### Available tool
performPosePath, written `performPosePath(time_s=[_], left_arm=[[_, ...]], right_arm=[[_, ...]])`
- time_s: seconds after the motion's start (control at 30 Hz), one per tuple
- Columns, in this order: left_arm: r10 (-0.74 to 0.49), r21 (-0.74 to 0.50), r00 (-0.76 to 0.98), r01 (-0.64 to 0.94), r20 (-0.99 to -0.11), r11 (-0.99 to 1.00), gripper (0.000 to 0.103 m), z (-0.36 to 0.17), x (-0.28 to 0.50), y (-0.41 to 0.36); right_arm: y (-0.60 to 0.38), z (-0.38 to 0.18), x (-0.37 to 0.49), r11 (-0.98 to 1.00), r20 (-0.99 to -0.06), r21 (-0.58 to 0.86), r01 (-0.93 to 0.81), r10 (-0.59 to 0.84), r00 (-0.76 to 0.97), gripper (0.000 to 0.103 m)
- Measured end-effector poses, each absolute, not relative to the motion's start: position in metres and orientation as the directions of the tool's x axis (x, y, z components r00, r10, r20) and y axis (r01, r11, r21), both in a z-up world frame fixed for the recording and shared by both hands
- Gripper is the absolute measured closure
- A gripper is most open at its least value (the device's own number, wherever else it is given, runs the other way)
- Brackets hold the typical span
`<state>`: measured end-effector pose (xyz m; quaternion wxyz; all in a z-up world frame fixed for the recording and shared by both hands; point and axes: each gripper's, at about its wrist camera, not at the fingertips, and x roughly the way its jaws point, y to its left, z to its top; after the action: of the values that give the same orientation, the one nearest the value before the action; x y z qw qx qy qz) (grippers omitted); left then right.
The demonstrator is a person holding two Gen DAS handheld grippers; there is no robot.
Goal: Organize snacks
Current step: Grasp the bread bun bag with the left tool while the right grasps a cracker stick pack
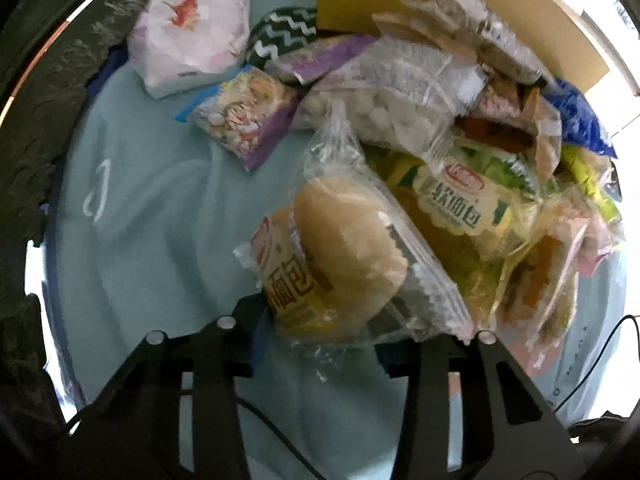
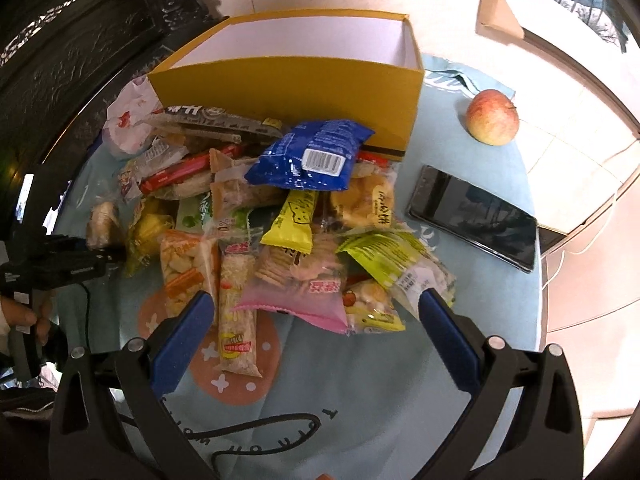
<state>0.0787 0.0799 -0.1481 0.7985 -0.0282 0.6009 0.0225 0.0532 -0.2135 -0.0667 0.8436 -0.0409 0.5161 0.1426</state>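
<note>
A heap of wrapped snacks point(image 2: 280, 216) lies on the light blue tablecloth in front of an open yellow box point(image 2: 288, 80). My left gripper point(image 1: 320, 344) is shut on a clear-wrapped bread bun point(image 1: 344, 256), held at the near edge of the heap; the bun packet hides its fingertips. It also shows at the left of the right wrist view point(image 2: 96, 256), with the bun point(image 2: 102, 220). My right gripper point(image 2: 316, 308) is open and empty, its blue pads point(image 2: 188, 332) either side of a pink packet point(image 2: 296, 296) at the heap's front.
A black phone point(image 2: 476, 216) and an apple point(image 2: 493, 117) lie right of the heap. A white flowered bag point(image 1: 188, 28) sits at the far left beside the box. A blue packet point(image 2: 312, 156) tops the heap. A cable point(image 2: 260, 428) crosses the cloth near me.
</note>
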Motion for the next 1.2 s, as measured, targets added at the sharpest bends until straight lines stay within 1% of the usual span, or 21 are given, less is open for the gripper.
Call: performPosePath(time_s=[0.2,0.33,0.4,0.47,0.53,0.6,0.73,0.77,0.83,0.87,0.9,0.93,1.0,1.03,1.13,1.17,1.2], left_arm=[[-0.047,-0.066,0.351,-0.040,-0.935,0.997,0.063,-0.110,0.066,0.076],[-0.073,-0.088,0.358,-0.026,-0.931,0.996,0.063,-0.106,0.061,0.066],[-0.085,-0.097,0.359,-0.017,-0.930,0.995,0.063,-0.102,0.058,0.068],[-0.093,-0.105,0.358,-0.014,-0.929,0.994,0.063,-0.110,0.057,0.059],[-0.104,-0.115,0.355,-0.012,-0.929,0.993,0.062,-0.110,0.059,0.058],[-0.110,-0.122,0.355,-0.010,-0.928,0.993,0.062,-0.102,0.052,0.054],[-0.121,-0.134,0.355,-0.012,-0.927,0.991,0.062,-0.101,0.055,0.054],[-0.124,-0.137,0.352,-0.013,-0.928,0.990,0.062,-0.101,0.055,0.055],[-0.127,-0.142,0.349,-0.017,-0.928,0.990,0.062,-0.101,0.055,0.055],[-0.128,-0.144,0.349,-0.018,-0.928,0.989,0.062,-0.101,0.055,0.056],[-0.131,-0.146,0.348,-0.019,-0.928,0.989,0.062,-0.101,0.054,0.056],[-0.131,-0.147,0.347,-0.020,-0.929,0.989,0.062,-0.101,0.055,0.056],[-0.134,-0.150,0.346,-0.021,-0.929,0.988,0.062,-0.101,0.055,0.057],[-0.135,-0.151,0.346,-0.019,-0.928,0.988,0.062,-0.102,0.055,0.057],[-0.140,-0.155,0.345,-0.016,-0.928,0.988,0.062,-0.103,0.056,0.057],[-0.141,-0.155,0.346,-0.014,-0.928,0.988,0.062,-0.103,0.056,0.057],[-0.141,-0.155,0.348,-0.012,-0.927,0.988,0.062,-0.103,0.056,0.056]], right_arm=[[-0.236,-0.062,0.044,0.970,-0.880,0.058,-0.235,0.161,0.446,0.001],[-0.261,-0.072,0.041,0.979,-0.894,0.089,-0.183,0.160,0.419,0.001],[-0.264,-0.076,0.039,0.978,-0.899,0.098,-0.187,0.168,0.405,0.001],[-0.263,-0.079,0.039,0.975,-0.902,0.108,-0.193,0.177,0.394,0.001],[-0.254,-0.078,0.040,0.964,-0.894,0.135,-0.227,0.217,0.391,0.001],[-0.240,-0.077,0.040,0.949,-0.892,0.132,-0.286,0.239,0.383,0.001],[-0.207,-0.087,0.039,0.898,-0.899,0.184,-0.399,0.318,0.302,0.002],[-0.198,-0.090,0.038,0.885,-0.902,0.198,-0.422,0.333,0.275,0.005],[-0.183,-0.102,0.038,0.863,-0.916,0.211,-0.459,0.339,0.216,0.024],[-0.178,-0.108,0.040,0.858,-0.923,0.218,-0.465,0.337,0.187,0.028],[-0.173,-0.116,0.043,0.856,-0.929,0.227,-0.464,0.334,0.160,0.036],[-0.170,-0.121,0.047,0.859,-0.932,0.232,-0.456,0.331,0.148,0.041],[-0.162,-0.132,0.055,0.860,-0.939,0.227,-0.457,0.318,0.132,0.044],[-0.158,-0.135,0.057,0.860,-0.943,0.217,-0.462,0.307,0.130,0.049],[-0.144,-0.145,0.063,0.856,-0.950,0.191,-0.481,0.285,0.131,0.051],[-0.139,-0.144,0.063,0.851,-0.953,0.161,-0.501,0.266,0.146,0.054],[-0.137,-0.143,0.063,0.846,-0.954,0.164,-0.507,0.267,0.137,0.072]])
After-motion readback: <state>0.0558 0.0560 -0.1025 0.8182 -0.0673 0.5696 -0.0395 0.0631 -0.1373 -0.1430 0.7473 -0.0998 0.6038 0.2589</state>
